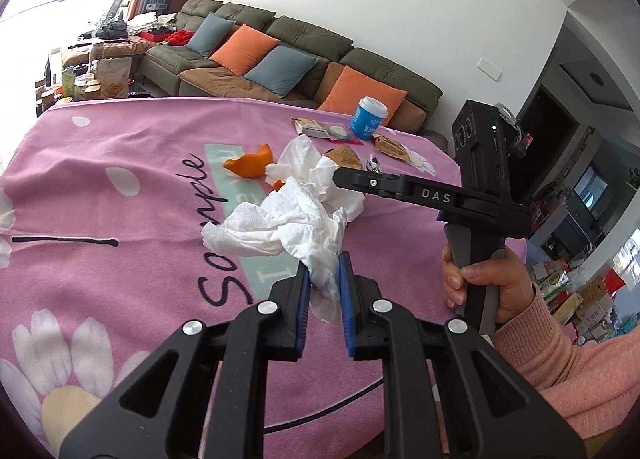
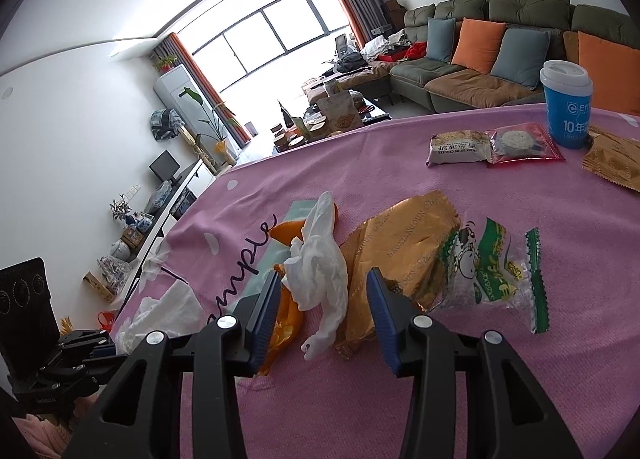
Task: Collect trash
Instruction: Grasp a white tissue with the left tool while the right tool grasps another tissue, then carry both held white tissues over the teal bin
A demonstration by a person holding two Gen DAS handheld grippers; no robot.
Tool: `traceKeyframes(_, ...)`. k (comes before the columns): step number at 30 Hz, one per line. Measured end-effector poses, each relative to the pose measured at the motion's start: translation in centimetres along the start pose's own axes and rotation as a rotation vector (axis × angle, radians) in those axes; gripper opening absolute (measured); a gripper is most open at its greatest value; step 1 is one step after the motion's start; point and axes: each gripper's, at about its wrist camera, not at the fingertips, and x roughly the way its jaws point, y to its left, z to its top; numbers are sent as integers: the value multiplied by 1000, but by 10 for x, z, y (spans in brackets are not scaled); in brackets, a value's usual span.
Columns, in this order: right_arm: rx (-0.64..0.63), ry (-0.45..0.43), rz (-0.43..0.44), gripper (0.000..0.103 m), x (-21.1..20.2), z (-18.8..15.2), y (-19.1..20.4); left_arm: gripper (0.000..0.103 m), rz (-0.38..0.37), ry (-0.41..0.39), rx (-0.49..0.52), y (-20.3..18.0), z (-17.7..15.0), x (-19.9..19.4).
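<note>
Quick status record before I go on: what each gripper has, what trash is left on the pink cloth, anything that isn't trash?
left gripper: shut on a crumpled white tissue
right gripper: open, second tissue between its pads, not pinched
loose trash on pink cloth: orange peel, gold wrapper, clear green-printed wrapper, more snack packets further back
maybe not trash: blue cup with white lid, upright
bin: none in view

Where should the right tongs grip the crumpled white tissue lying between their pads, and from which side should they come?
Grip the thick bunched middle of the tissue, coming from the near table edge with the right tongs straddling it. It lies lengthwise along their line, so its narrow width fits between the open pads; orange peel lies close on the left.
</note>
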Motion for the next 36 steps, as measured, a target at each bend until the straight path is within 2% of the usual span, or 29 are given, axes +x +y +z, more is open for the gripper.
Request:
traceKeyframes(7,0,23,-5,22,7,-3,1,14,59,-20,-47,25,-9,-24)
traceKeyframes(12,4,13,-3,11,3,-3,2,14,88,-25,-77,36,-16,-34)
traceKeyframes(22,20,-20,26,5,-7,-1,4,14,133,-34,-101,51,-24,-43)
traceKeyframes(32,-3,-58,58,4,-22,7,16,14,165,-61,-112,58,-28,-59)
traceKeyframes(35,-3,-54,7,16,-18,7,14,14,168,-69,-120,60,-29,-62)
traceKeyframes(36,5,-52,-2,24,-16,6,12,14,170,-70,-121,61,-29,-63)
